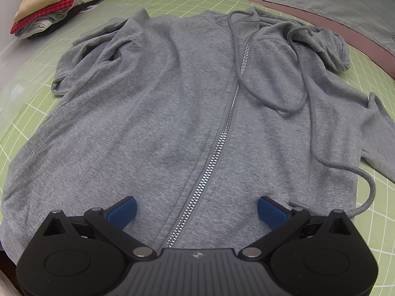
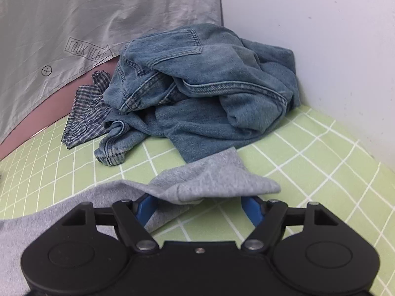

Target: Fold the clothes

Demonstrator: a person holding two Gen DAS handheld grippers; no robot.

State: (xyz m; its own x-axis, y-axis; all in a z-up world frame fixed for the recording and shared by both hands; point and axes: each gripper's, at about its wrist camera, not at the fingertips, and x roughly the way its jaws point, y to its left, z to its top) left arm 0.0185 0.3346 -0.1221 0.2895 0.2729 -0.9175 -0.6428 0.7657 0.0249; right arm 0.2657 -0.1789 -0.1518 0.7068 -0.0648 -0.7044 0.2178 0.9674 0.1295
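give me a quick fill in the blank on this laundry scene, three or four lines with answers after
The hoodie spread on the mat is ____ in colour.
Its zipper is ____ up.
The crumpled pile by the wall is blue ____.
The folded stack has a red ____ piece in it.

Missing words: grey; zipped; jeans; checked

Grey zip hoodie (image 1: 158, 113) spread flat front-up, zipped, on green grid mat (image 1: 380, 197)
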